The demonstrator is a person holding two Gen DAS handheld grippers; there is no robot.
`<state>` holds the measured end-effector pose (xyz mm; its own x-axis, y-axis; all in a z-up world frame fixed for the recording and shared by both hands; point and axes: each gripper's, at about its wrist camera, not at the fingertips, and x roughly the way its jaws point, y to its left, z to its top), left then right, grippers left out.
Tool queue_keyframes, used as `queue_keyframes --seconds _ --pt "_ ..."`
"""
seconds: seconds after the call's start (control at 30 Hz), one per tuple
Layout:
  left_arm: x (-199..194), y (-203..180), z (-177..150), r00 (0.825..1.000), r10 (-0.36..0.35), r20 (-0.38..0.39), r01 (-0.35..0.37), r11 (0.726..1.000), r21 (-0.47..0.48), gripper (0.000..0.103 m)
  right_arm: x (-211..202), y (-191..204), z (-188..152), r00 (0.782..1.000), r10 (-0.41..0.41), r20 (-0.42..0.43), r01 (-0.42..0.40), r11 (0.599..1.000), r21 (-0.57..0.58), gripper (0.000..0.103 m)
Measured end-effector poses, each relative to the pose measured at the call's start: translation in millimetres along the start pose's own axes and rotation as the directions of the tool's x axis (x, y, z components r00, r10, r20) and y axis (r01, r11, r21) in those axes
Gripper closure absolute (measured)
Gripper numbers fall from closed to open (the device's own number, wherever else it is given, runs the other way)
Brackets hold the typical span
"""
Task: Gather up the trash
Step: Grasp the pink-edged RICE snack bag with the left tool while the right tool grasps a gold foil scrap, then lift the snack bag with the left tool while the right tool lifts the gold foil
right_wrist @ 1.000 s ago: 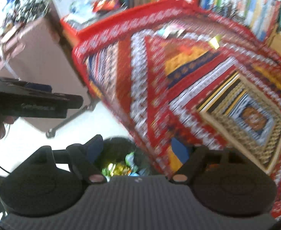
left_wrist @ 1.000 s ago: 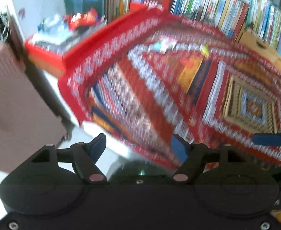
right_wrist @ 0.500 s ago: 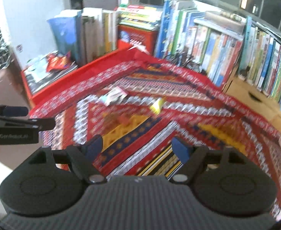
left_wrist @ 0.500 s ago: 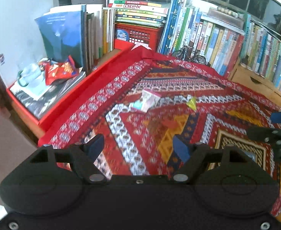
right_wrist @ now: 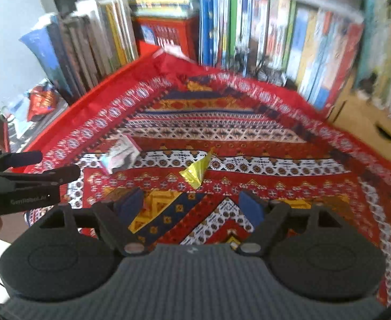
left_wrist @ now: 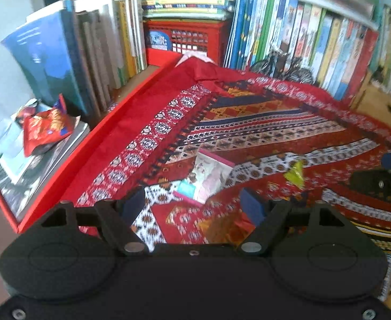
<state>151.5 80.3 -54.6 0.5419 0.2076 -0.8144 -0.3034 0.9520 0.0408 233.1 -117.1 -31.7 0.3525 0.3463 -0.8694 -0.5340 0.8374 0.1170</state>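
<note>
While both our grippers hang wide open and empty above the red patterned woven cloth [right_wrist: 248, 138], the risks lie in the pick-ups. Our left gripper [left_wrist: 192, 204] points at the crumpled pink-and-white paper wrapper [left_wrist: 208, 177], our right gripper [right_wrist: 190, 205] near the small yellow foil scrap [right_wrist: 195, 172]. Both pieces lie flat and light, so our pads may pinch cloth too, or flick the scrap away.

Wide open patterned cloth [right_wrist: 248, 133] here, only two bits lying on it: a pink wrapper [left_wrist: 211, 178] and, well apart, a yellow wrapper [right_wrist: 195, 173]. Books [left_wrist: 288, 32] wall off the far edge (a red crate [left_wrist: 187, 37] wedged among them), and more books [left_wrist: 88, 53] block the left.
</note>
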Motion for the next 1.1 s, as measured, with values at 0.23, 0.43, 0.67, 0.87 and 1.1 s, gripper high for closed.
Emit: queue_keyframes --seconds 0.23,0.43,0.67,0.87,1.1 --pt "65.4 -3.4 17.0 0.999 0.019 -0.051 -0.018 1.000 0.022 0.026 70.0 -22.5 31.0 0.991 0.058 -0.124 -0.053 0.998 0.045 0.017" --pt "110.3 -3.2 22.4 0.994 0.018 -0.112 -0.015 1.000 0.022 0.026 112.9 -30.0 48.3 0.976 0.095 -0.198 -0.080 0.994 0.080 0.021" --pt "143.8 -6.2 17.4 0.981 -0.025 -0.194 0.024 1.000 -0.008 0.021 151.8 -30.3 52.8 0.955 0.091 -0.284 -0.069 0.994 0.086 0.029" --pt "143.8 -12.3 18.9 0.983 -0.048 -0.178 0.049 0.999 0.001 0.042 154.9 -17.7 49.8 0.946 0.080 -0.314 -0.072 0.997 0.039 0.077" --pt "119.4 -25.8 19.7 0.988 -0.080 -0.133 0.084 0.996 0.020 0.061 139.3 -18.3 49.8 0.949 0.113 -0.293 -0.087 0.991 0.100 0.083"
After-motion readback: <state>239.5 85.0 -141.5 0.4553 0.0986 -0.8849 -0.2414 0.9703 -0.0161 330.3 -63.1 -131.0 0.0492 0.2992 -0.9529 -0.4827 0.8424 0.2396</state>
